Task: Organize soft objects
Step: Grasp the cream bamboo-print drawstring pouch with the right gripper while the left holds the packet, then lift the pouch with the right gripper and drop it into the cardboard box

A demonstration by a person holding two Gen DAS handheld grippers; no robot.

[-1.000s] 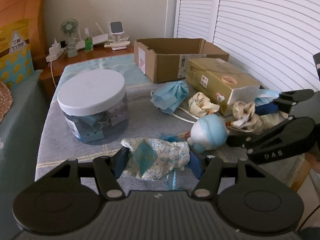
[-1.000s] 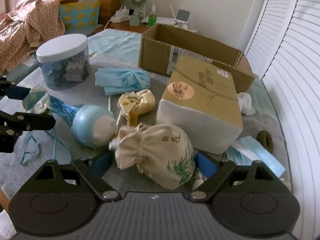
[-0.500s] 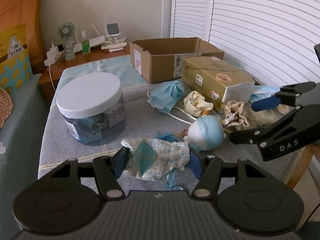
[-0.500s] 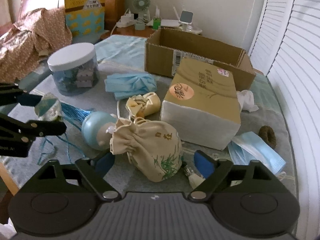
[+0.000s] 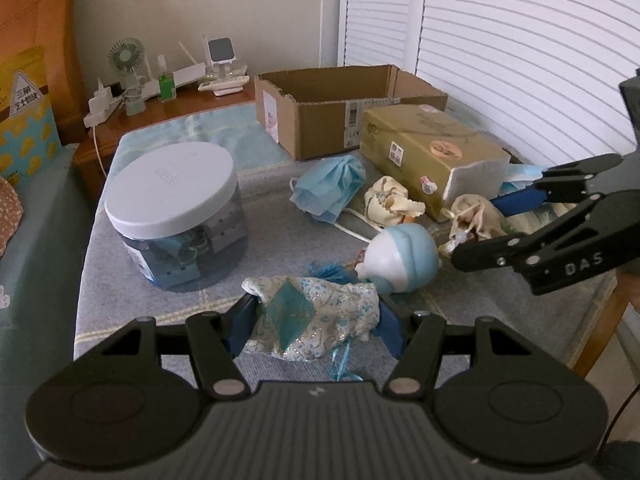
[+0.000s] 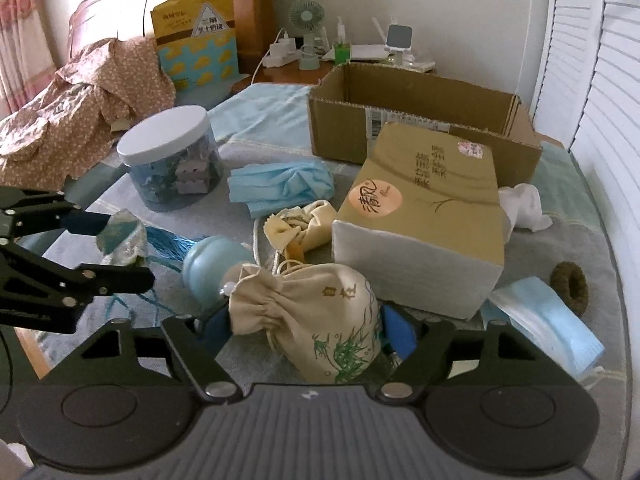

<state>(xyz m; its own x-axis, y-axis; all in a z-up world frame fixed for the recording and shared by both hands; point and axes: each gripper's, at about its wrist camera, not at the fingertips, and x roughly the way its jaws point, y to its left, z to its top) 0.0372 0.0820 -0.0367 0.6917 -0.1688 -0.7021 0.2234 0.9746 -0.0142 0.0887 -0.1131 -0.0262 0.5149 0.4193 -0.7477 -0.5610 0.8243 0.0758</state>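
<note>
My left gripper [image 5: 316, 320] is shut on a blue-and-white glittery sachet [image 5: 312, 320] with a blue tassel, held just above the table; it also shows in the right wrist view [image 6: 120, 240]. My right gripper [image 6: 308, 332] is shut on a beige drawstring pouch [image 6: 320, 320] printed with green bamboo, lifted above the table; the pouch shows in the left wrist view [image 5: 476, 216]. An open cardboard box [image 6: 420, 120] stands at the back. On the cloth lie a blue-and-white soft ball [image 5: 400, 256], a cream cloth knot [image 6: 300, 224] and a crumpled blue face mask [image 6: 280, 188].
A clear jar with a white lid [image 5: 176, 216] stands at the left. A gold tissue pack [image 6: 424, 216] lies in front of the box. Another blue mask [image 6: 548, 328], a brown hair tie [image 6: 568, 284] and a white tissue [image 6: 524, 208] lie at right. The table edge is near.
Both grippers have risen and pulled back from the table. The beige pouch has come up off the cloth with my right gripper. The sachet stays held in my left gripper.
</note>
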